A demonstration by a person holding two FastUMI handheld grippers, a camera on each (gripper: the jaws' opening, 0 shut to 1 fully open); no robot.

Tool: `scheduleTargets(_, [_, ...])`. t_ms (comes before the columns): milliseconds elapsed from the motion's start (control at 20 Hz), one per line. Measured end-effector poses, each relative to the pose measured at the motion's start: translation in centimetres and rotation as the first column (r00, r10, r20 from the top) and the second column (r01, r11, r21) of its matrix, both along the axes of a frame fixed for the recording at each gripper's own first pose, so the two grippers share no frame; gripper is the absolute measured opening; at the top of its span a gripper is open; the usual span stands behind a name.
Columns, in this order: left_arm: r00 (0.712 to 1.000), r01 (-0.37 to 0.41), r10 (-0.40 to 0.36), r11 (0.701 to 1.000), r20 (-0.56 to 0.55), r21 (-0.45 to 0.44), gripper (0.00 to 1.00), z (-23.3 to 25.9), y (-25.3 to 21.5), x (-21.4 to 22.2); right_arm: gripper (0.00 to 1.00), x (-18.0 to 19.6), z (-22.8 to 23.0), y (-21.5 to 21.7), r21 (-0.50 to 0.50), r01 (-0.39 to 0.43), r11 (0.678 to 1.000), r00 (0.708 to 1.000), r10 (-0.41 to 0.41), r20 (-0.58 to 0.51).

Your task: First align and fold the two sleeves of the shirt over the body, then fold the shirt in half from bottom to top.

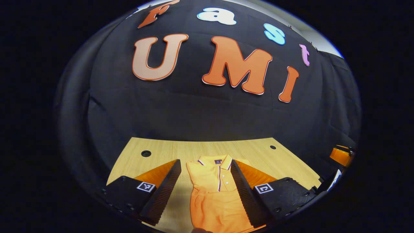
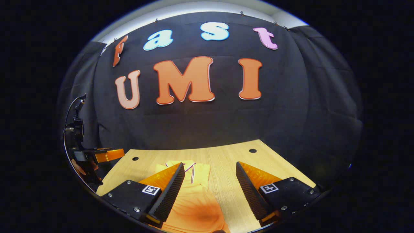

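An orange polo shirt (image 1: 212, 191) with a dark-trimmed collar lies flat on the wooden table (image 1: 168, 152), collar toward the far wall, sleeves folded in over the body. My left gripper (image 1: 205, 168) hovers above it, open, its fingers straddling the chest and collar, nothing between them. In the right gripper view the same shirt (image 2: 194, 204) lies at lower left, collar away from me. My right gripper (image 2: 210, 170) is open above the shirt's right edge and bare table. The left gripper (image 2: 103, 155) and a hand holding it show at the far left of that view.
The table (image 2: 226, 161) has small round holes near its far corners. Black cloth walls close in behind and to both sides. An orange part of the other gripper (image 1: 339, 155) shows at the right edge of the left gripper view.
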State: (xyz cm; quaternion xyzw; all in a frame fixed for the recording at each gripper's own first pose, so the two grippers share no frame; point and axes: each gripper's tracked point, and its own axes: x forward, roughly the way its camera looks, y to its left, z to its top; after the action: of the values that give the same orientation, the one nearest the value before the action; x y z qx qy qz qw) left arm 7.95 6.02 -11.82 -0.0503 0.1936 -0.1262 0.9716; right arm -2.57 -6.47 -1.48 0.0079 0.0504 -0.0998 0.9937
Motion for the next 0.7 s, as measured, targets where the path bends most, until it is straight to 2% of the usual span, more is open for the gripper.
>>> scheduleTargets(50, [0.998, -0.033, 0.032, 0.999, 0.058, 0.004, 0.95, 1.4, 0.6, -0.7, 0.96, -0.1, 0.8, -0.2, -0.031, -0.016, 0.999, 1.000, 0.016, 0.018])
scheduleTargets(150, [0.976, -0.118, 0.115, 0.993, 0.184, 0.006, 0.96, 4.6, 1.8, -2.1, 0.96, -0.2, 1.9, -0.4, -0.067, -0.035, 0.997, 0.998, 0.039, 0.054])
scheduleTargets(250, [0.956, -0.193, 0.178, 0.980, 0.235, 0.042, 0.95, 5.5, 2.4, -3.3, 0.96, -0.5, 2.7, -0.2, -0.083, -0.057, 0.995, 0.994, 0.065, 0.088])
scheduleTargets(350, [0.938, -0.221, 0.211, 0.975, 0.273, 0.004, 0.95, 7.5, 2.3, -5.1, 0.96, -0.9, 3.2, 0.2, -0.111, -0.088, 0.990, 0.989, 0.101, 0.112])
scheduleTargets(400, [0.922, -0.230, 0.232, 0.972, 0.309, -0.044, 0.95, 8.7, 2.3, -6.0, 0.96, -1.1, 3.4, 0.3, -0.134, -0.112, 0.985, 0.985, 0.127, 0.114])
scheduleTargets(500, [0.895, -0.249, 0.257, 0.966, 0.365, -0.070, 0.97, 10.7, 2.5, -8.4, 0.96, -1.3, 3.5, 0.0, -0.167, -0.132, 0.977, 0.981, 0.153, 0.117])
scheduleTargets(550, [0.882, -0.264, 0.264, 0.963, 0.391, -0.054, 0.99, 11.4, 2.5, -9.4, 0.96, -1.7, 3.9, 0.7, -0.183, -0.142, 0.973, 0.978, 0.167, 0.129])
scheduleTargets(700, [0.854, -0.300, 0.260, 0.954, 0.451, 0.018, 0.95, 12.4, 1.2, -11.6, 0.96, -2.7, 4.8, 1.0, -0.192, -0.167, 0.967, 0.962, 0.202, 0.182])
